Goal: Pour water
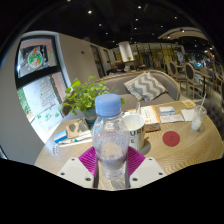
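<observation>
Gripper view shows my gripper (111, 163) low at the near edge of a round wooden table (185, 150). My two fingers stick out in front of me, and each one has a pink pad (90, 158) on its inside. A clear water bottle (110, 137) with a light blue cap (108, 104) stands upright right between them. Both pads look pressed against the sides of the bottle, so I am grasping it.

Just behind the bottle, a little to the right, there is a white cup (134, 127) standing on the table. It is very near the bottle, but I cannot tell if they touch. Farther right on the table lies a small red round thing (171, 139), flat like a coaster. Past it, near the far right edge, stands a clear glass with a straw (198, 116). Some booklets (165, 114) lie on the far side of the table.

To the left, behind the bottle, a green leafy plant (84, 97) grows up tall. Some papers (72, 133) lie on the table near it.

Far away I see a sofa with a striped pillow (146, 86) on it, and a picture (36, 56) hangs on the wall at the left.
</observation>
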Demonstrator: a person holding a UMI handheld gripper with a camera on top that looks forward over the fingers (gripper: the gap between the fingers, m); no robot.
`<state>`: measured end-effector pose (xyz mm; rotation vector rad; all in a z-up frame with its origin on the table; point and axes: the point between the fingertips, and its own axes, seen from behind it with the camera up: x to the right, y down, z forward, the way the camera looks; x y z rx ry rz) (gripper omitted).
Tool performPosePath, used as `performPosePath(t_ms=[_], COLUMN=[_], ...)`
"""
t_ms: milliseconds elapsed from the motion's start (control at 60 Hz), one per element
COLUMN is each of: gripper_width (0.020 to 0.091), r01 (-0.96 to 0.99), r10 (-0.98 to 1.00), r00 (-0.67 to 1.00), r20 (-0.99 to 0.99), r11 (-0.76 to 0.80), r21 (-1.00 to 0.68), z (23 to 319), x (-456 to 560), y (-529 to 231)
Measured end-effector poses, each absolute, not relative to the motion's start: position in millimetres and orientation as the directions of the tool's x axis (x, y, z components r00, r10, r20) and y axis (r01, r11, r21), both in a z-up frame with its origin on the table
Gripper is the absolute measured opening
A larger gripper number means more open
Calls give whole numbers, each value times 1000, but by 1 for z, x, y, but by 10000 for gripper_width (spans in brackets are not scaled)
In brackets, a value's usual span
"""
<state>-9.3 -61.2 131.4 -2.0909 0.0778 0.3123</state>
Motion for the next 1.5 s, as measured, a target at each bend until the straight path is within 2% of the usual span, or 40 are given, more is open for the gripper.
performPosePath(t_ms=[100,183,317,417,517,683,800,983,1100,1200,1317,1433,1500], gripper_width=[350,351,348,345,349,348,347,348,347,347,347,350,351], r01=[-348,-538,-801,-887,-892,-841,-809,-812,-846,-886,-879,-783,-682], r10=[61,45,-14,-61,-111,-142,-166,-180,-181,-138,1,131,170], r00=[897,765,398,98,-126,-394,-475,-459,-351,-139,155,465,629], r20=[-438,-642,-917,-993,-986,-908,-864,-870,-919,-981,-988,-876,-759], r11=[-514,-503,-492,-458,-422,-344,-306,-312,-359,-424,-456,-401,-349], r21=[-784,-676,-340,-60,162,418,503,493,394,185,-138,-476,-643], z=[168,206,235,242,232,211,195,196,212,235,285,333,346], x=[-42,-75,-95,-93,-87,-72,-69,-67,-68,-65,-36,11,43], y=[-44,-23,17,45,67,88,92,98,91,88,83,84,86])
